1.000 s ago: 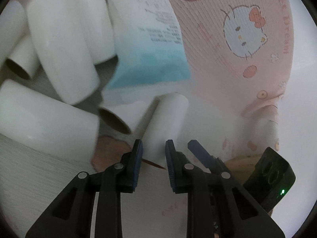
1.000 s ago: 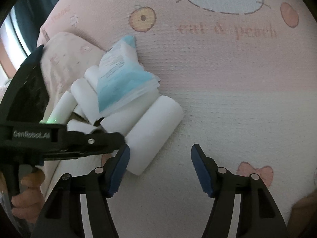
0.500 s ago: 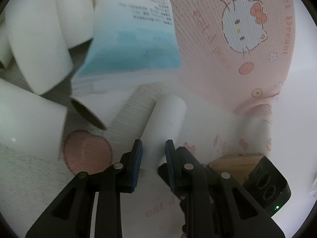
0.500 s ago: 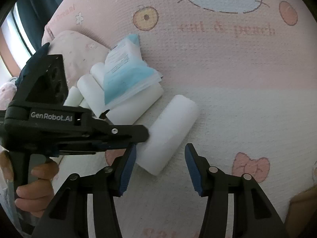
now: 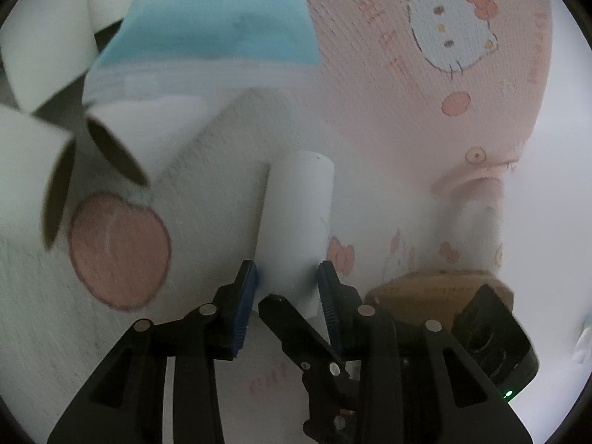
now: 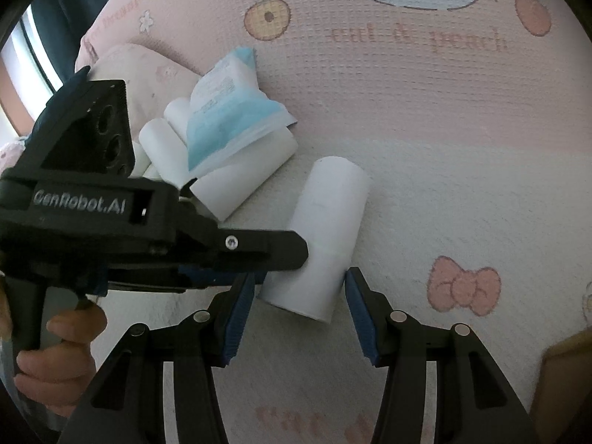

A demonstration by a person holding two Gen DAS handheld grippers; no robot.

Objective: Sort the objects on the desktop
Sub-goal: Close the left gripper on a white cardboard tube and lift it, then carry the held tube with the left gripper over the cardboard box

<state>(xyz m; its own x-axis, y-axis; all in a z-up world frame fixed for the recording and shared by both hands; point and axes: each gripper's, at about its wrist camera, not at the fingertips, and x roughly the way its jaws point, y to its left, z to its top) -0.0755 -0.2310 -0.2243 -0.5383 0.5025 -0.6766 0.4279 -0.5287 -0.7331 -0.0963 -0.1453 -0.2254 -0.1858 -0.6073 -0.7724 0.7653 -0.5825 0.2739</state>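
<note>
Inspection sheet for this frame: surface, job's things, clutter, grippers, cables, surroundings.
Surface: pink cartoon-print cloth.
Job's things: lone white roll lying apart from a pile of white rolls under a blue-and-white packet.
Clutter: brown box at the edge.
Grippers: left gripper and right gripper both straddle the lone roll's near end; left jaws have just been opening; grip unclear.
Cables: nothing seen.
Surroundings: window strip, dark curtain.
</note>
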